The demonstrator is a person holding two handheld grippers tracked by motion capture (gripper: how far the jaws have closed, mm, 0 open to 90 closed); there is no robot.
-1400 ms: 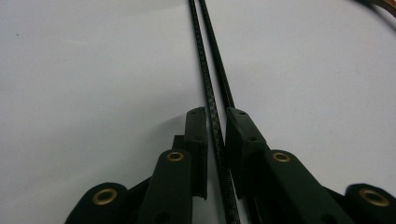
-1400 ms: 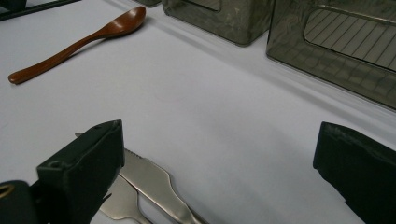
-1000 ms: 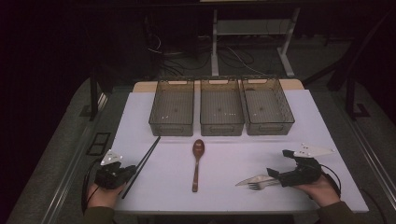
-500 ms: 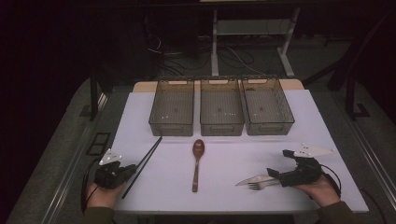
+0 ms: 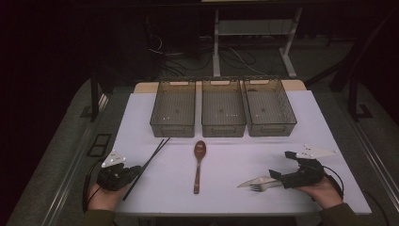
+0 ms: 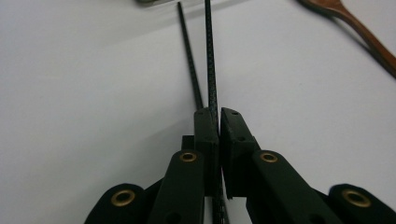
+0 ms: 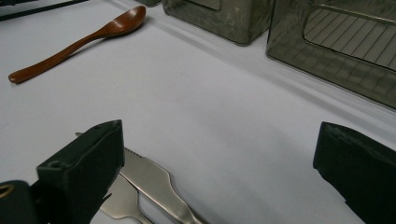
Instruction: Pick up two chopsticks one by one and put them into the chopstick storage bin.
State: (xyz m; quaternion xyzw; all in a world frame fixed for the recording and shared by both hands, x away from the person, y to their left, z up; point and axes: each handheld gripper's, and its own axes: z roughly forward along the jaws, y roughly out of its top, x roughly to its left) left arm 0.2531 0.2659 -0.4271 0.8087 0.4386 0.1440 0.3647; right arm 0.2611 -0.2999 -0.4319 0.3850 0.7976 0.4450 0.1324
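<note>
Nothing has shifted: left tool (image 5: 123,173) stays clenched on one chopstick (image 6: 210,60) near the table (image 5: 329,141) edge for sorting; right tool (image 5: 278,178) gapes over knife and fork (image 5: 258,184).

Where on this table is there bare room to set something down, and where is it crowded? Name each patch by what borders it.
Free: between the chopsticks and wooden spoon; between spoon and the knife and fork; the strips beside the outer bins. Crowded: the three bins stand almost wall to wall, the middle bin between; the near corners hold the left gripper and right gripper.
</note>
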